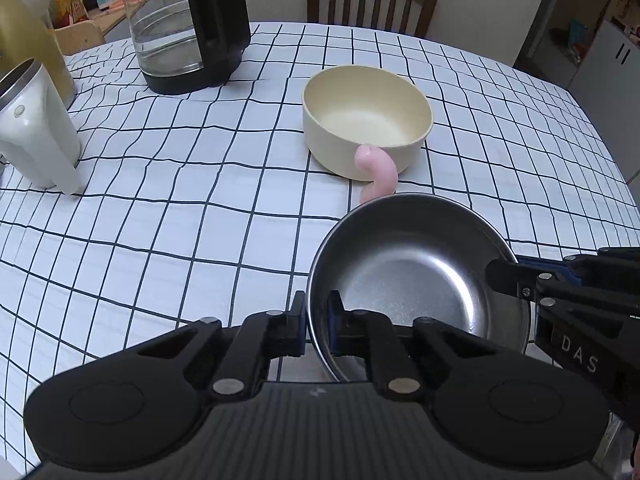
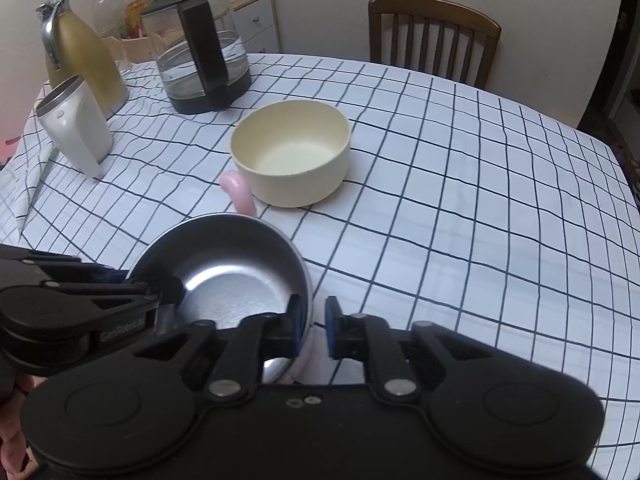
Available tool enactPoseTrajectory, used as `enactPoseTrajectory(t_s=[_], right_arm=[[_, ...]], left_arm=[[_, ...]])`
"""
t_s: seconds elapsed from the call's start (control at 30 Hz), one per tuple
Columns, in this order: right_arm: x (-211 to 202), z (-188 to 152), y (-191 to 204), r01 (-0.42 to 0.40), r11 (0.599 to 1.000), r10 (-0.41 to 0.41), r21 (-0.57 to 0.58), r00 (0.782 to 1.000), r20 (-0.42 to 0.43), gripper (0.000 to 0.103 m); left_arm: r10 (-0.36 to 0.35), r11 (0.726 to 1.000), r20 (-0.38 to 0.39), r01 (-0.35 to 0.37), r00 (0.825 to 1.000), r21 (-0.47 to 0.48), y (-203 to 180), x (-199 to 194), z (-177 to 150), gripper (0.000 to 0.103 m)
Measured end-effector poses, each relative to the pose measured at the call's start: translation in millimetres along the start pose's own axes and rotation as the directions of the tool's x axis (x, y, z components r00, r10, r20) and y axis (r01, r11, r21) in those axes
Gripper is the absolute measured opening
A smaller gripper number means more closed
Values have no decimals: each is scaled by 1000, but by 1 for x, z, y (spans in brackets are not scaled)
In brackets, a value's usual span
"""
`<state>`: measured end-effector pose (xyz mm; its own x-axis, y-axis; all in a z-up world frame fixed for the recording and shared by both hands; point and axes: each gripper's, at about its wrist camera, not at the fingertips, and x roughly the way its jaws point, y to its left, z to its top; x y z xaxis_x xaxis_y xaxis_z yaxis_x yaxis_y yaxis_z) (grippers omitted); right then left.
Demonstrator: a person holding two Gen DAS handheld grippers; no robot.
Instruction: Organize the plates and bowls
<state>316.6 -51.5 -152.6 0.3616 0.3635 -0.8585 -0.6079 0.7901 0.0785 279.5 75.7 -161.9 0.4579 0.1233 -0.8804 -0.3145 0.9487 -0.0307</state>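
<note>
Both claws grip the steel bowl (image 1: 416, 280) by its rim, on opposite sides, near the front edge of the table (image 1: 160, 216) with its checked cloth. The left gripper (image 1: 317, 320) pinches the rim tightly, one finger outside and one inside. The right gripper (image 2: 313, 322) has its left finger against the rim while a small gap shows beside the other (whether it truly clamps, I cannot tell). Just beyond sits the cream bowl (image 2: 292, 158), with a pink curved piece (image 2: 239, 192) touching its wall. A glass kettle (image 2: 200, 52) and white jug (image 2: 76, 128) stand farther back.
</note>
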Motion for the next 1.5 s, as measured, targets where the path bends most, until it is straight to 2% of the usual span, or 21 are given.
enactPoseTrajectory(t_s=[0.17, 0.47, 0.77, 0.97, 1.2, 1.5], right_arm=[[-3, -3, 4, 20, 1000, -20, -1, 1000, 9, 5], [-18, -17, 5, 29, 999, -29, 38, 1000, 3, 5], [-65, -31, 0, 40, 994, -44, 97, 998, 39, 5], [-108, -41, -5, 50, 989, -62, 138, 994, 85, 5], [-156, -60, -13, 90, 978, -118, 190, 983, 143, 5], [-204, -102, -36, 151, 942, -206, 299, 965, 163, 5]], left_arm=[[-14, 1000, -10, 14, 1000, -15, 3, -3, -4, 6], [-29, 1000, -18, 29, 999, 13, -7, -22, -18, 6], [-58, 996, 15, 57, 998, 67, -27, -66, -25, 6], [-104, 990, 58, 99, 993, 97, -43, -103, -32, 6], [-153, 975, 93, 135, 984, 177, -72, -141, -45, 6], [-234, 933, 75, 202, 969, 299, -121, -162, -70, 6]])
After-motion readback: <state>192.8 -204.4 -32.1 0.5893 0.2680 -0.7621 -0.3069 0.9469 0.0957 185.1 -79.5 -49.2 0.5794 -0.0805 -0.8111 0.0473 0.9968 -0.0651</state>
